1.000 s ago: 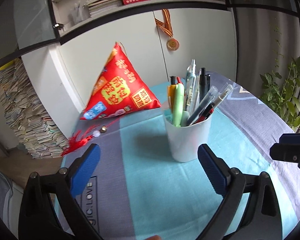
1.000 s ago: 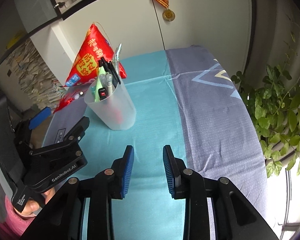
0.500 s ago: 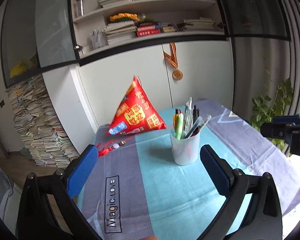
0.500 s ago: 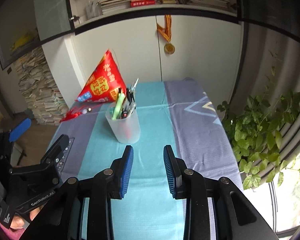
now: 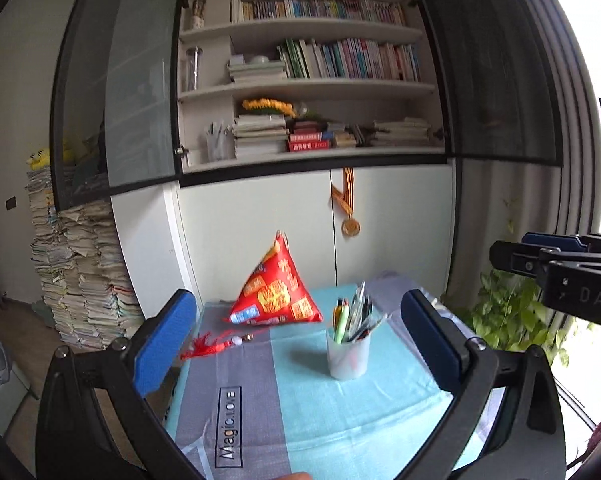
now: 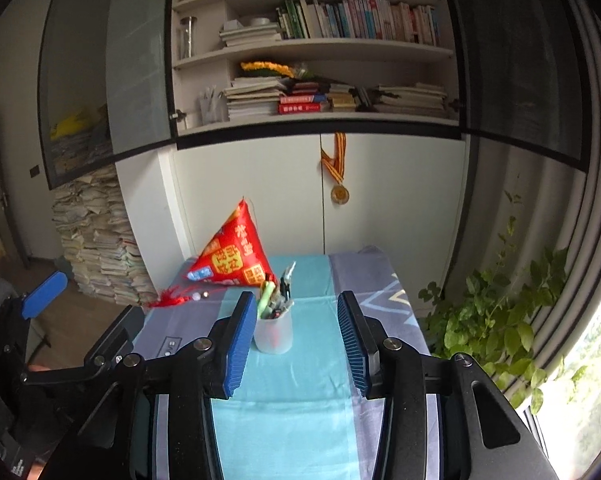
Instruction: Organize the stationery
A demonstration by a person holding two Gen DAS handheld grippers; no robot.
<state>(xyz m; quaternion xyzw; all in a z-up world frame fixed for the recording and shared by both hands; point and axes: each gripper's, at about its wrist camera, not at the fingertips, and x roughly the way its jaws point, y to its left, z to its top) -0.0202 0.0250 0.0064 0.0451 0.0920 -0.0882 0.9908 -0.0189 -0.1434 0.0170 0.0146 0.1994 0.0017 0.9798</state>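
One pen cup [image 5: 347, 356], filled with pens [image 5: 352, 316], is stood mid-table on the cloth [image 5: 320, 412]; one red pouch [image 5: 278, 292] is set far-left. Left gripper [image 5: 296, 336] is spread wide, right gripper [image 6: 296, 336] partly parted, its jaws just opening; nothing is held.

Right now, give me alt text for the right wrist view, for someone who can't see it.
A white cup full of pens stands on a blue and grey tablecloth, seen between the open, empty jaws of the right gripper. Behind it lie a red pyramid-shaped pouch and white cabinets under bookshelves.
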